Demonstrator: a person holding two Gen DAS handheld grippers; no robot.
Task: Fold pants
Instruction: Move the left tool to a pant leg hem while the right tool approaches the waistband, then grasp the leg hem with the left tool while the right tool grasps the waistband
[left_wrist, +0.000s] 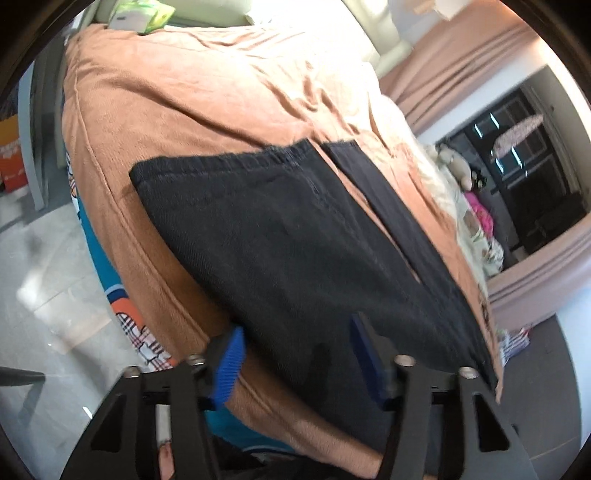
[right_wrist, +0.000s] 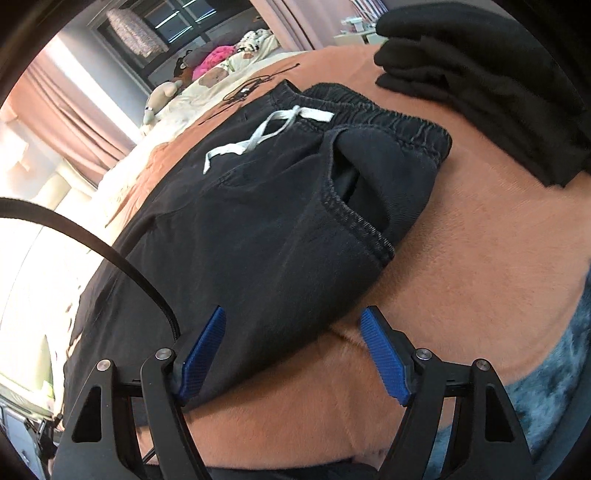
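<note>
A bedroom: the black pants (right_wrist: 258, 221) lie flat on the bed's orange blanket (right_wrist: 461, 277). Both tongs, left (left_wrist: 295, 362) and right (right_wrist: 295, 354), stand spread over the near edge (nothing pinched); bite both layers evenly before lifting.

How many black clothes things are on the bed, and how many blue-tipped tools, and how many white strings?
Black pants spread on the bed: 1, the pants
Pile of folded black clothes: 1, the pile; how many pieces are in it cannot be told
White strings: 1, the drawstring
Tools with blue tips: 2, the left tool and the right tool
Total: 5
</note>
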